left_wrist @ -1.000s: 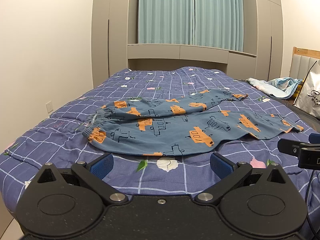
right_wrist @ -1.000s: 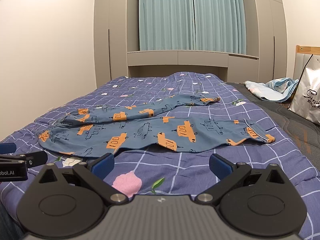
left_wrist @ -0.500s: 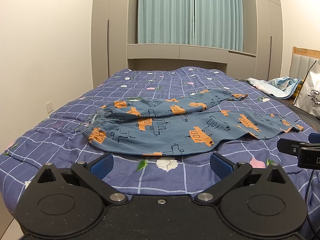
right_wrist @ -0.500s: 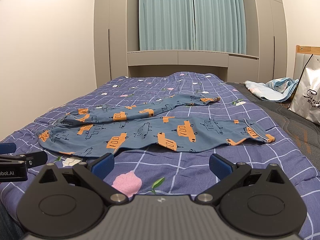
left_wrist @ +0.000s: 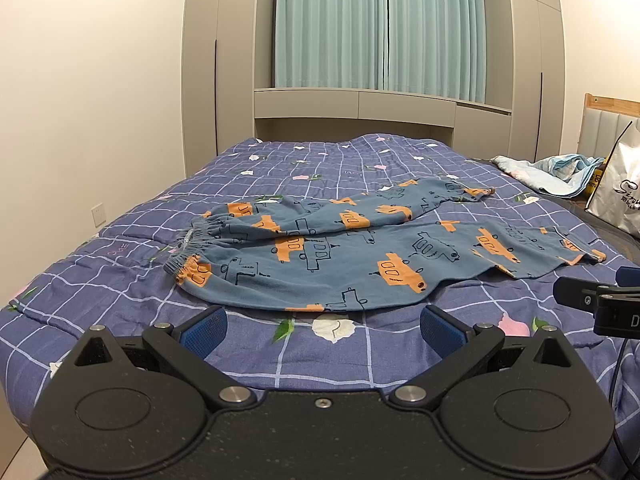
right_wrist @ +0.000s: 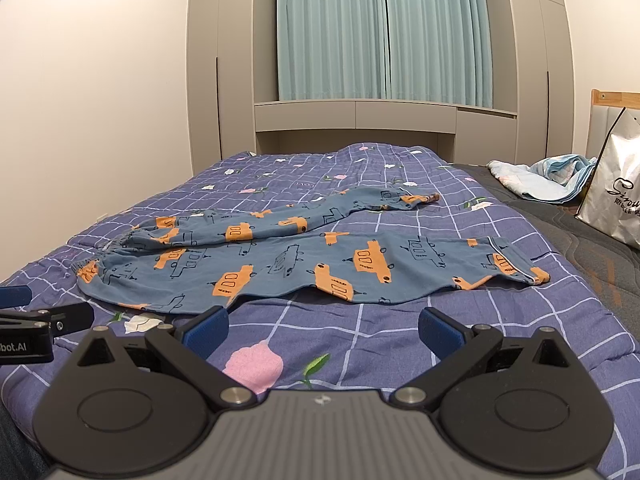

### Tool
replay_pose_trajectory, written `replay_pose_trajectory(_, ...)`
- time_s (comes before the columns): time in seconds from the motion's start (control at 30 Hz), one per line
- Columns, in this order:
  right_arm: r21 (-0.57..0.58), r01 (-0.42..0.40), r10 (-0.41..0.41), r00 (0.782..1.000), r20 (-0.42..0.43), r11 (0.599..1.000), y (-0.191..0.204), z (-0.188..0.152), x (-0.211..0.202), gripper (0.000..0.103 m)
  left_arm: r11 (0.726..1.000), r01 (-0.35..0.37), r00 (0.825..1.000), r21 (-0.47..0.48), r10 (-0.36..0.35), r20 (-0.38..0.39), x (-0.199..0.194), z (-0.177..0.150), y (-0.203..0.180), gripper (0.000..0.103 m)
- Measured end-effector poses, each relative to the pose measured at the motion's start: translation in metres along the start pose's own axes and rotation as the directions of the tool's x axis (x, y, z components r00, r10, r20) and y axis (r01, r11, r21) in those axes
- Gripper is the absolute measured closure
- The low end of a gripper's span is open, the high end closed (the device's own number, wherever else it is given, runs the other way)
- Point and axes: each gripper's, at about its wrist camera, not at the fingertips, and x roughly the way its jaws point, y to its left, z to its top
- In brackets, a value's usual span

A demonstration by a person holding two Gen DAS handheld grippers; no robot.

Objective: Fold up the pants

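Pants (left_wrist: pixel 360 256) flat on bed (left_wrist: pixel 120 280), white bag (right_wrist: pixel 612 204) beside

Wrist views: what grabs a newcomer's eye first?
The blue pants with orange vehicle prints, spread flat mid-bed, legs splayed rightward, waistband at left. Beneath them, the purple grid quilt with flowers, and teal curtains at the far wall. Both grippers, left gripper and right gripper, sit open and empty just short of the pants.
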Motion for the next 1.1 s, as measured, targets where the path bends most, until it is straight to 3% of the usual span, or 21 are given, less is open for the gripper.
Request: replay_pose_trajectory(1.1,-0.01,0.005,-0.005,1.0,-0.008,1.0,0.0015,-0.001,0.0017,0.0,1.0,-0.005,1.0,-0.005,0.005,-0.021,0.0036,-0.0031,0.0014,0.001)
